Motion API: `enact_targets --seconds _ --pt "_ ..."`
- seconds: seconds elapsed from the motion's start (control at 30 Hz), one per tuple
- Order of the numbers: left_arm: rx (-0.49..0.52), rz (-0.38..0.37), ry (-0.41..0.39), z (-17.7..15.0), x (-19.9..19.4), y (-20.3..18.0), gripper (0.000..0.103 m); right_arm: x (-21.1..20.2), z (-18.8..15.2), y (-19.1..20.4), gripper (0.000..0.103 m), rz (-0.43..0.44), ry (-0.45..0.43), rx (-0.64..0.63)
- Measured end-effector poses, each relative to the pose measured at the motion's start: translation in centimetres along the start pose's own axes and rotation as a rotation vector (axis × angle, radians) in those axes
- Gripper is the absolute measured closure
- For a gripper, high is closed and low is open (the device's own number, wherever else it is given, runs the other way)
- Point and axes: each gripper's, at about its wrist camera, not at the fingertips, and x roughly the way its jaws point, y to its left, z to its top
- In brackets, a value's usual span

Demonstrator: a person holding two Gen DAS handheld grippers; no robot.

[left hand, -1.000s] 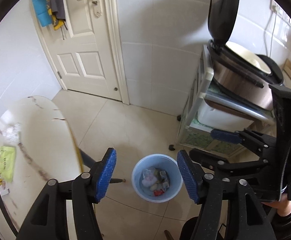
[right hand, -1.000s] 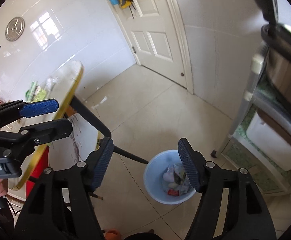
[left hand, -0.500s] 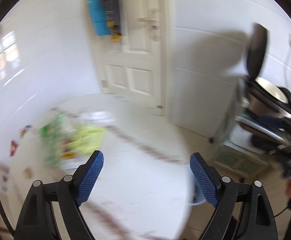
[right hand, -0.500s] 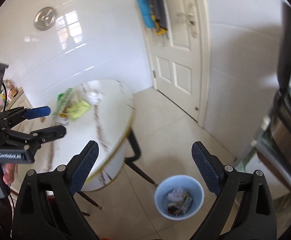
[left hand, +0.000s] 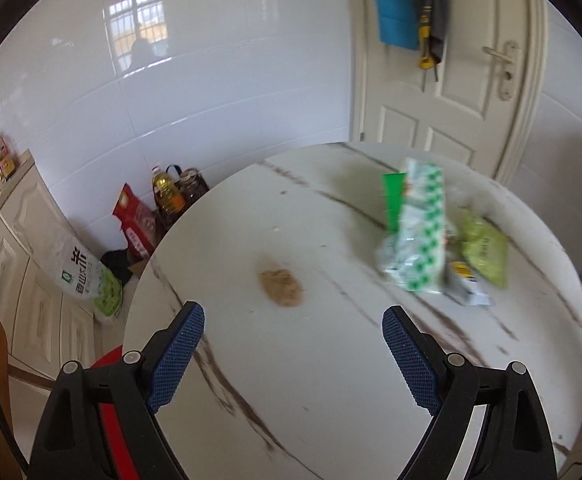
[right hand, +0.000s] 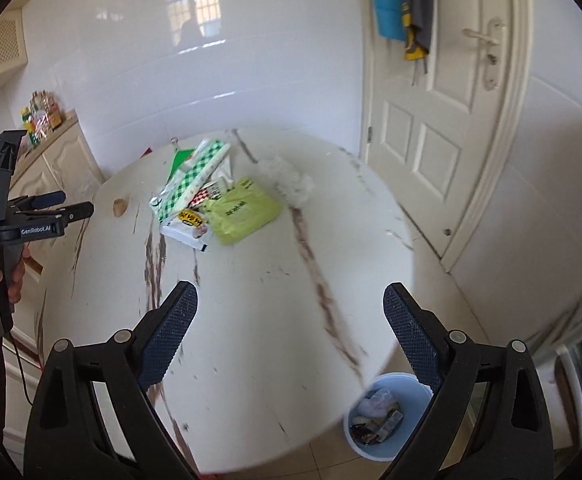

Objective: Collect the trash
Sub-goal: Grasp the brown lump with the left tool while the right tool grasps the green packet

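- Lying in a loose heap on the far part of the round table (right hand: pixel 251 320), the trash is a green-and-white checked packet (right hand: pixel 189 184), a yellow-green bag (right hand: pixel 243 210), a white wrapper (right hand: pixel 187 226) with a yellow label and a crumpled white tissue (right hand: pixel 287 180); the packets overlap, the tissue sits just beside them.
- A small brown patch (left hand: pixel 281 288) lies on the tabletop apart from the heap.
- The left gripper (left hand: pixel 293 352) hovers above the table, fingers spread wide, nothing between them.
- The right gripper (right hand: pixel 291 334) hangs over the near part of the table, also spread wide and empty.
- The table is white with dark streaks; a blue bin (right hand: pixel 387 416) holding wrappers stands on the tiled floor beside its edge.
- White tiled walls, a white door (right hand: pixel 443 120) and a cream cabinet (left hand: pixel 11 260) surround it.
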Motion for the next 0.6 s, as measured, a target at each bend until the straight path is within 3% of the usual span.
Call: enact_targets --seconds 0.13,0.23,0.33,0.4,0.5,0.6 --pt "0.015 0.005 0.038 0.4 3.0 1.4 0.017 3.2 1.1 1.6 0.009 0.002 0.037 -0.032" --pt "0.005 -0.033 0.069 1.2 5.2 2.0 0.025 5.3 2.0 2.1 0.009 0.003 0.062 -0.041" --pt "0.004 -0.055 0.084 1.7 6.7 2.6 0.038 7.1 2.8 2.2 0.009 0.001 0.082 -0.049" --pt "0.003 -0.067 0.095 2.3 7.7 3.2 0.058 8.4 3.2 2.2 0.009 0.001 0.096 -0.050" --pt "-0.002 -0.093 0.088 2.9 8.2 4.0 0.075 10.0 4.0 2.3 0.009 0.001 0.111 -0.055" --pt "-0.026 -0.113 0.089 3.1 8.5 4.7 0.077 11.4 4.5 2.4 0.009 0.006 0.125 -0.060"
